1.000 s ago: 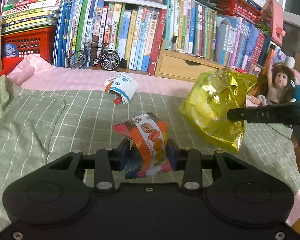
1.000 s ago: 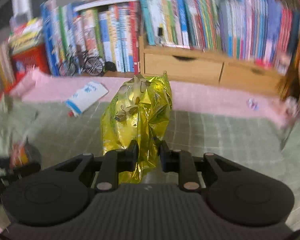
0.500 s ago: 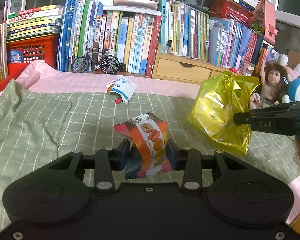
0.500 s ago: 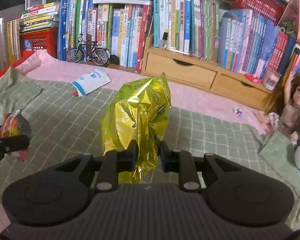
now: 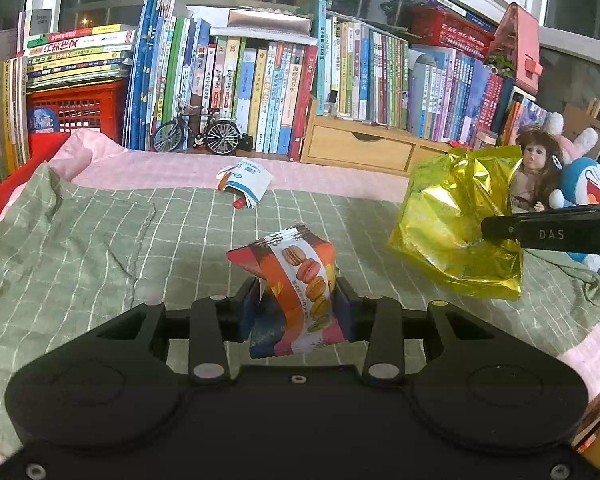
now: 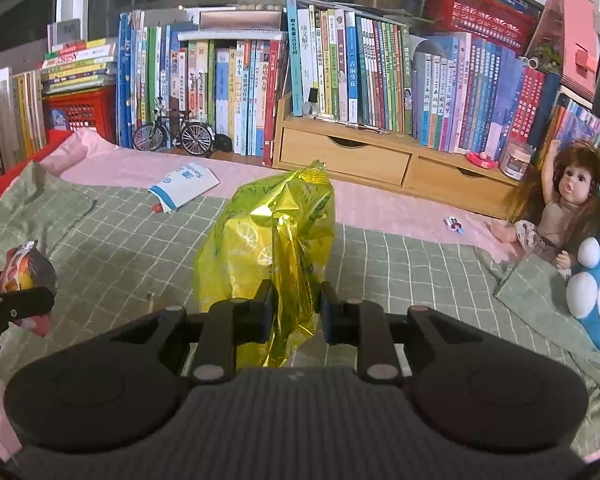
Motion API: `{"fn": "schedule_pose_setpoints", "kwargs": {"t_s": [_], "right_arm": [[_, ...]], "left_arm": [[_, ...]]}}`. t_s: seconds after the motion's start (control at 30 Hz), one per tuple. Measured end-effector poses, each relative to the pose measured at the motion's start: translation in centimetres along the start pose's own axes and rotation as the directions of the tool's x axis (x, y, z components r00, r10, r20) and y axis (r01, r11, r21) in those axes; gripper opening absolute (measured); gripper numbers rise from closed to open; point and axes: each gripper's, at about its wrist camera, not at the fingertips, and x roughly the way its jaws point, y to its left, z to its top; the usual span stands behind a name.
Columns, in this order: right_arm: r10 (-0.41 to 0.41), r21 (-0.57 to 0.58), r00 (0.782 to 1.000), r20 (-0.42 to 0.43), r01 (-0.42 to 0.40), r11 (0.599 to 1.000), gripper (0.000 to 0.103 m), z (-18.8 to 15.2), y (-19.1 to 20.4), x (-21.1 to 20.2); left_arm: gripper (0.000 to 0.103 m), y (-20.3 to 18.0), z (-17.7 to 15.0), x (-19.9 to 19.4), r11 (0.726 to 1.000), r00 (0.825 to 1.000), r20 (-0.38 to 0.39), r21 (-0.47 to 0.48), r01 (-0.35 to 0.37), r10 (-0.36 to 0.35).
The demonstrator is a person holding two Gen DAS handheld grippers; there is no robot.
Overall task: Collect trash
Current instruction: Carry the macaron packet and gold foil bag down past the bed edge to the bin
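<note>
My left gripper [image 5: 296, 300] is shut on an orange macaron snack packet [image 5: 296, 276], held above the green checked blanket [image 5: 100, 248]. That packet [image 6: 26, 268] also shows at the left edge of the right wrist view. My right gripper [image 6: 296, 304] is shut on a crinkled yellow foil bag [image 6: 268, 248], lifted off the bed; the same bag [image 5: 452, 220] hangs at the right of the left wrist view with the right gripper's finger [image 5: 548, 232] across it. A white and blue wrapper [image 5: 246, 182] lies farther back on the bed, also seen as the wrapper [image 6: 184, 186].
A bookshelf [image 5: 260, 92] with a model bicycle [image 5: 198, 134] and wooden drawers [image 6: 380, 160] lines the back. A doll [image 6: 560, 208] and a blue plush toy [image 6: 596, 292] sit at the right. A small scrap [image 6: 454, 224] lies on the pink sheet [image 6: 120, 168]. A red crate [image 5: 76, 112] stands far left.
Both grippers kept their holds. The right gripper swung right with the yellow bag, which rose off the blanket. The left view tilted up slightly; the packet stayed clamped.
</note>
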Motion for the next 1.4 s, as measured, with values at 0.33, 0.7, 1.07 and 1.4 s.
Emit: {"fn": "schedule_pose_setpoints", "kwargs": {"t_s": [0.33, 0.7, 1.07, 1.4], "right_arm": [[0.045, 0.067, 0.999, -0.005, -0.045, 0.997, 0.026, -2.6, -0.3, -3.9], [0.102, 0.111, 0.995, -0.007, -0.101, 0.989, 0.026, -6.5, 0.1, -8.8], [0.179, 0.178, 0.982, -0.055, -0.167, 0.97, 0.026, -12.5, 1.2, -12.4], [0.244, 0.198, 0.958, -0.149, -0.213, 0.957, 0.026, -18.9, 3.0, -14.0]], "left_arm": [[0.038, -0.9, -2.6, -3.7, 1.0, 1.0, -0.004, 0.017, 0.025, -0.025], [0.038, -1.4, -6.2, -8.0, 0.997, 0.997, -0.026, 0.018, 0.071, -0.071], [0.038, -1.6, -12.1, -11.5, 0.996, 0.993, -0.087, 0.031, 0.084, -0.081], [0.038, -0.5, -18.1, -11.6, 0.997, 0.977, -0.202, 0.016, 0.069, -0.064]]}}
